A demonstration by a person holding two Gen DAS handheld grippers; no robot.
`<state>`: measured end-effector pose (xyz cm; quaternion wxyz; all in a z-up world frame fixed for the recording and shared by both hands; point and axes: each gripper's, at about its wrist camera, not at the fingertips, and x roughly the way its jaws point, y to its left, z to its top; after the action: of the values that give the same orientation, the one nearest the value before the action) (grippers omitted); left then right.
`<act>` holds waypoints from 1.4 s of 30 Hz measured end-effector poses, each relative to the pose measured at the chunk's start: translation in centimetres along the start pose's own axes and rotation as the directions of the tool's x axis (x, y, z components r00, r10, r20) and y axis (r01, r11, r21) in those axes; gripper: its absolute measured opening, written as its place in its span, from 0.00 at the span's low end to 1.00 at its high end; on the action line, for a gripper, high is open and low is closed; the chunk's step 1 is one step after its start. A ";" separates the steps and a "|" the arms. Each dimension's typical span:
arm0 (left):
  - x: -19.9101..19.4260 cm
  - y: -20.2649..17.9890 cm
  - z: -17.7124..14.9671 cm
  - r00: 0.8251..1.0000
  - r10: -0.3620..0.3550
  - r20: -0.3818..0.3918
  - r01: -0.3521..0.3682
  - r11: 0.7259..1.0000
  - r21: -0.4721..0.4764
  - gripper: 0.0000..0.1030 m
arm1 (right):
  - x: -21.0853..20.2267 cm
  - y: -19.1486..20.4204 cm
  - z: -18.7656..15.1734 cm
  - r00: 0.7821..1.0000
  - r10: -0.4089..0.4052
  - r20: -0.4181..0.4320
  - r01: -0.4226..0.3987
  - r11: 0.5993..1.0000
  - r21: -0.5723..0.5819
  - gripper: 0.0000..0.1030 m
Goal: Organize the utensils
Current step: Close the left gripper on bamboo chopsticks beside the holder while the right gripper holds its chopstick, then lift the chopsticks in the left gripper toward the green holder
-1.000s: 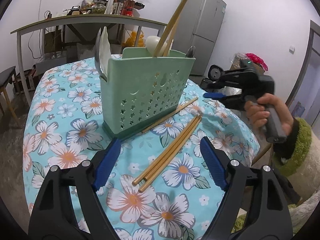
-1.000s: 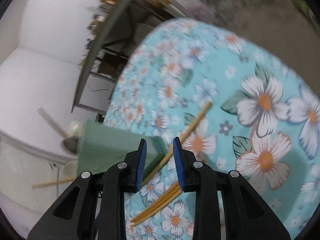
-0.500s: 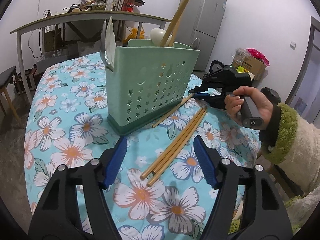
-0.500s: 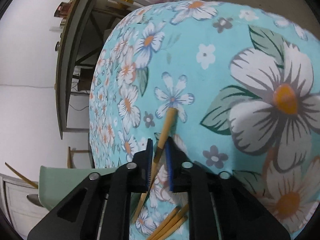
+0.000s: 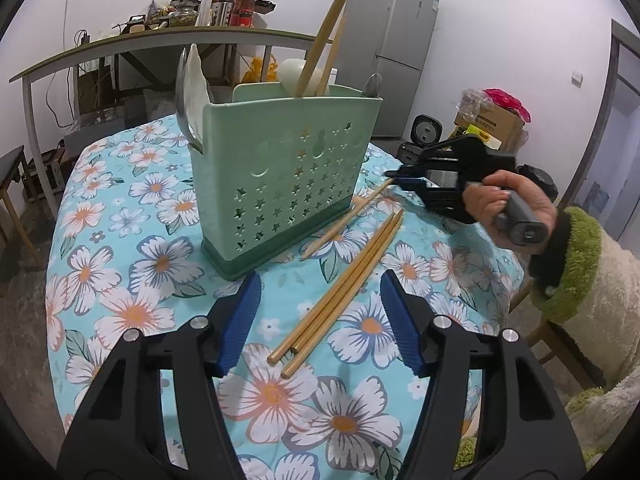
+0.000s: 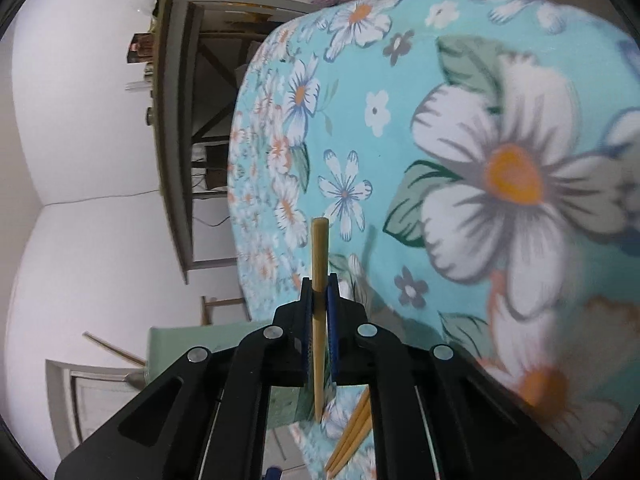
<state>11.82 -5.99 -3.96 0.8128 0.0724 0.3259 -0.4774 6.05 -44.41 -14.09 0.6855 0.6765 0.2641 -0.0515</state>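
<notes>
A mint-green utensil holder (image 5: 280,176) stands on the floral tablecloth (image 5: 120,240), with chopsticks and spoons sticking out of it. Three wooden chopsticks (image 5: 340,292) lie bundled in front of it, and a single chopstick (image 5: 344,220) lies along its base. My right gripper (image 5: 394,176), held by a hand, is shut on the far end of that single chopstick (image 6: 319,280). My left gripper (image 5: 320,324) hovers over the near ends of the bundle, its jaws closing, the pads still clear of the sticks.
A grey-framed side table (image 5: 160,40) loaded with bottles and boxes stands behind, a fridge (image 5: 396,48) at the back right. A rice cooker (image 5: 426,132) and cardboard boxes (image 5: 492,120) sit on the floor to the right. The table edge (image 5: 516,264) drops off near the person's sleeve.
My right gripper came down beside the holder, rolled, and closed on the end of the single chopstick. My left gripper's jaws narrowed over the bundle.
</notes>
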 end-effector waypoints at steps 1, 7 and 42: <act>0.0 0.1 0.0 1.000 -0.001 -0.001 0.001 1.000 -0.003 0.55 | -0.7 -0.2 -0.2 1.000 0.014 -0.005 -0.014 1.000 0.004 0.07; -0.2 0.7 0.0 1.000 -0.011 -0.008 0.011 1.000 -0.020 0.47 | -4.1 -0.8 -0.8 0.992 0.111 -0.057 -0.110 0.994 0.023 0.07; 6.9 -0.9 -1.7 0.923 -0.109 -0.369 0.094 0.994 -0.058 0.08 | -7.9 -5.3 -5.4 0.990 0.028 -0.138 -0.036 0.997 -0.061 0.07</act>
<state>12.62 -10.75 -9.19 0.7119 0.1285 0.4863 -0.4901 -4.55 -41.96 -15.11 0.6877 0.6605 0.3011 0.0145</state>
